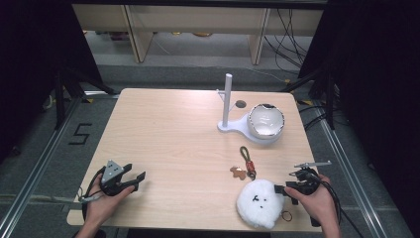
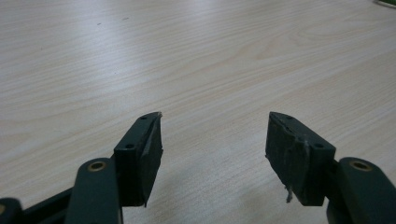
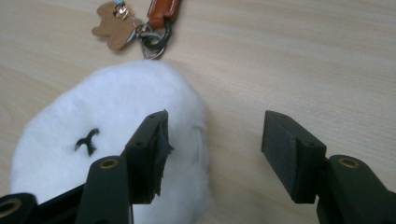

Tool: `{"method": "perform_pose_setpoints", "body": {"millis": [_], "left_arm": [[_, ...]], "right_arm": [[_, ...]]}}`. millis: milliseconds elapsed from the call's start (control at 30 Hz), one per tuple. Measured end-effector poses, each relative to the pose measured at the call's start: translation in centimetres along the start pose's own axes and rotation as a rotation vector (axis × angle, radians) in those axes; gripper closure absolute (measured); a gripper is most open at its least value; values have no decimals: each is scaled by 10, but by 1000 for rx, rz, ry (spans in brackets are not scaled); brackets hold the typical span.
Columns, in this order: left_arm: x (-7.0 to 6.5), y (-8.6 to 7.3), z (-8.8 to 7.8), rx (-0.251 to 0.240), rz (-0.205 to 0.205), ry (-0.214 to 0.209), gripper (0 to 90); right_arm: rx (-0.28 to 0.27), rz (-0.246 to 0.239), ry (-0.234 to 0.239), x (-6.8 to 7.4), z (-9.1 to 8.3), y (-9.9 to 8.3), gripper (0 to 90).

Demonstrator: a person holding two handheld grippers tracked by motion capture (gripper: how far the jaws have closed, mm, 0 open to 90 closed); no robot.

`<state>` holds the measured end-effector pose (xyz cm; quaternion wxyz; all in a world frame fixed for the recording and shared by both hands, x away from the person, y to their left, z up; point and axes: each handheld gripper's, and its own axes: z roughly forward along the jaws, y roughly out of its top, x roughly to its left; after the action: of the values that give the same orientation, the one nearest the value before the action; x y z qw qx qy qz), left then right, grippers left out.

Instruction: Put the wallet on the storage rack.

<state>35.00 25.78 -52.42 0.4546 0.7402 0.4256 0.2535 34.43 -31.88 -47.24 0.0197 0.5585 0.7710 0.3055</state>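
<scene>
From above, we see the plush (image 1: 260, 203) at the table's (image 1: 173, 139) near right edge, just beside the right gripper (image 1: 283, 190). Our left gripper (image 2: 214, 156) is spread over bare wood. Our right gripper's (image 3: 214, 156) jaws gape, one over the plush (image 3: 116, 140).

My left gripper (image 2: 212, 156) holds its two black, padded fingers (image 2: 142, 158) spread wide apart with nothing between them, low over the pale, wood-grain desk (image 2: 196, 56), the pad on the far-side finger frayed along its lower edge.
</scene>
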Motion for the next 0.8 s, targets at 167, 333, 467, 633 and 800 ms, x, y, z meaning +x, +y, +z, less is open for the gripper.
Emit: {"method": "perform_pose_setpoints", "body": {"millis": [167,333,467,633,800], "left_arm": [[1,0,0,10,-15,9,358],[1,1,0,21,-15,16,358],[1,1,0,16,-13,12,358],[2,0,1,-2,-8,-6,358],[0,0,0,14,-1,7,358]], "right_arm": [[74,-31,-25,4,1,7,414],[126,-51,-23,5,4,15,411],[191,-72,-13,8,5,22,401],[252,-95,-11,13,9,29,384],[279,-157,3,12,15,34,363]]}}
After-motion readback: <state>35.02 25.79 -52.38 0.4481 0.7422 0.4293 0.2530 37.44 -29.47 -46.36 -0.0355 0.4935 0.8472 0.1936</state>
